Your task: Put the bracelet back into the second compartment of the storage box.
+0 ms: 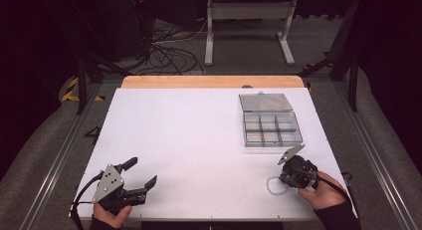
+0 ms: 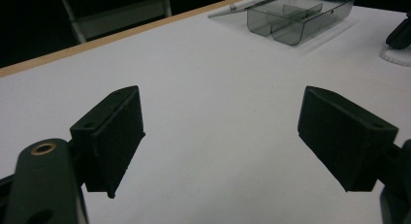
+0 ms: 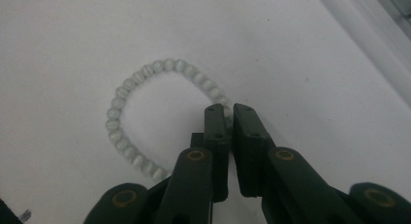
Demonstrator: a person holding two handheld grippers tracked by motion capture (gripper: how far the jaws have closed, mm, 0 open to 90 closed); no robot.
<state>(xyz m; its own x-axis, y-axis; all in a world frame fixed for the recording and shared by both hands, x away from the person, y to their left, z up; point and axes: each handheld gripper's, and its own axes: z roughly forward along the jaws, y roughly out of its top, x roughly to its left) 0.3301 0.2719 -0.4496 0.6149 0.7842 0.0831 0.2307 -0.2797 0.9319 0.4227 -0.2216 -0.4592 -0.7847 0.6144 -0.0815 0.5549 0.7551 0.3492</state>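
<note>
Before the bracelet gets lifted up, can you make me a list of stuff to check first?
1. Right gripper has hold of the bead bracelet: ok, jaws closed on one side of the loop.
2. Bracelet whole, no loose beads: ok in the part that shows; the part under the jaws is hidden.
3. Compartment box open: ok, its lid is flipped back.
4. Compartments free: cannot tell, the clear plastic makes it hard to see.
5. Left gripper out of the way: ok, jaws open, on the far side of the table from the box.
6. Path from bracelet to box: ok, bare white surface between them.
</note>
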